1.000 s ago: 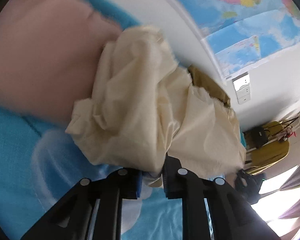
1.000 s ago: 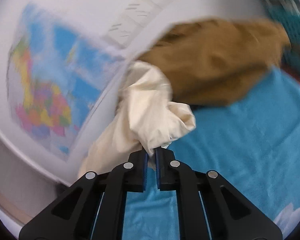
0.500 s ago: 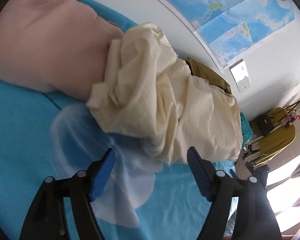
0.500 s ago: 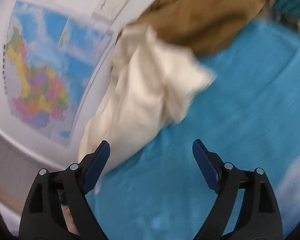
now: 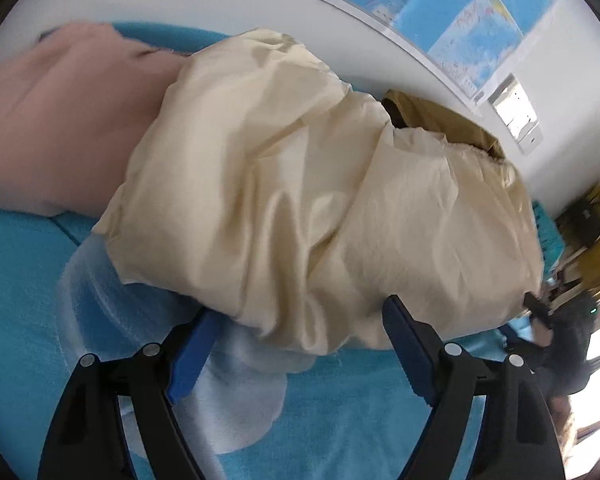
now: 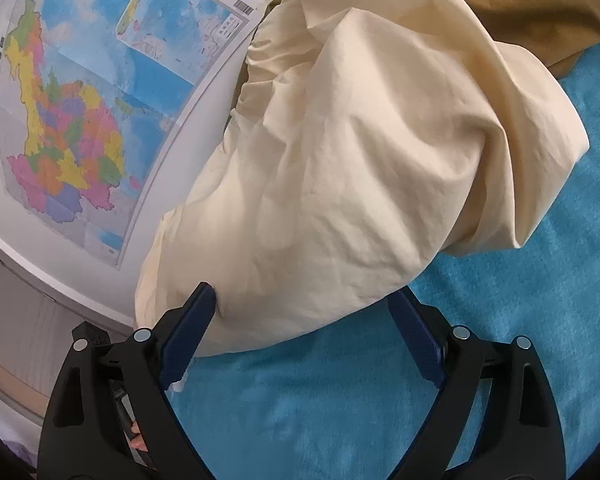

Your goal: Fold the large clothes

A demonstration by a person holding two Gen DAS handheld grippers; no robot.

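The left gripper (image 5: 300, 334) has its jaws spread wide and holds nothing; the near edge of the cream garment (image 5: 300, 208) lies just in front of it, between the two blue pads (image 5: 192, 354), and the cloth hides the tips of them a little. This garment is a crumpled heap on the blue blanket (image 5: 20, 320), which has a pale white patch (image 5: 240, 392) directly under the left gripper. Behind the heap and to the left of this gripper there is a pink cloth (image 5: 60, 132) (it is blurred, so I cannot tell what kind of piece it is), and it touches the cream one. Behind the heap to the right a brown garment (image 5: 440, 120) shows partly, with the cream garment lying over its edge. The right gripper (image 6: 304, 332) is also wide apart and grips nothing; its left pad (image 6: 188, 332) touches the side of the cream garment (image 6: 360, 140), while its right pad is partly under the edge of the cloth. From this view the brown garment (image 6: 540, 8) lies beyond the heap, to the upper right, on the same blue blanket (image 6: 380, 400). To the left of the right gripper, on the white wall, hangs a colored map (image 6: 80, 100). No box or basket can be seen in either view; the clothes simply lie on the blanket.
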